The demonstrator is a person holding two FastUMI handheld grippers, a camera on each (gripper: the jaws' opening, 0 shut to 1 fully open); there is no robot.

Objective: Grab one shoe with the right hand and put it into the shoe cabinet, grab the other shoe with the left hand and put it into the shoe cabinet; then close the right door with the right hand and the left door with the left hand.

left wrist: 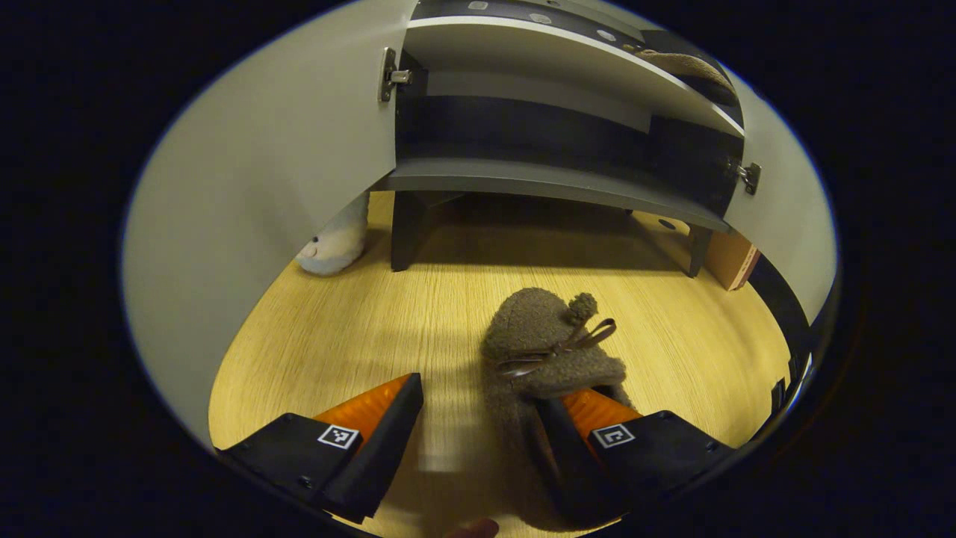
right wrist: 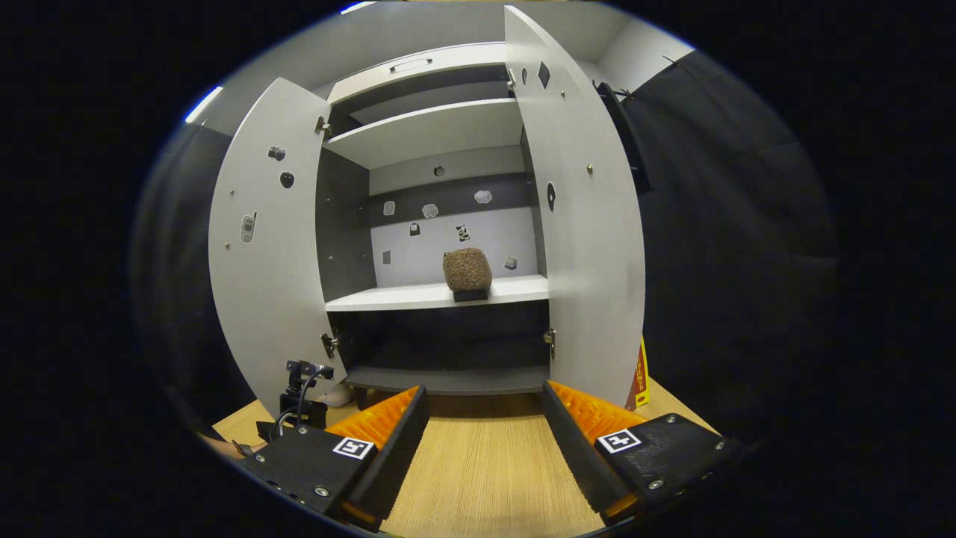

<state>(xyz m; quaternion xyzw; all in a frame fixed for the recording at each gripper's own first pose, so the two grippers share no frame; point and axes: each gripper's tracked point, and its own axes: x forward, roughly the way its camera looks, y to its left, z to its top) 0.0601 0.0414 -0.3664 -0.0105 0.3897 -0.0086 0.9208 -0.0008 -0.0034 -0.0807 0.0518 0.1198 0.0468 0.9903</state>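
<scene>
The left hand-held gripper point(left wrist: 478, 418), spread wide, straddles the fuzzy brown slipper point(left wrist: 549, 347), its right finger inside the opening.

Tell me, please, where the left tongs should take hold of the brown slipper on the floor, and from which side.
Probably the rear edge of the slipper, from above and behind. Its closed toe with the bow faces the cabinet and the open heel end lies toward the left tongs, which stand open with one finger already at that edge.
</scene>
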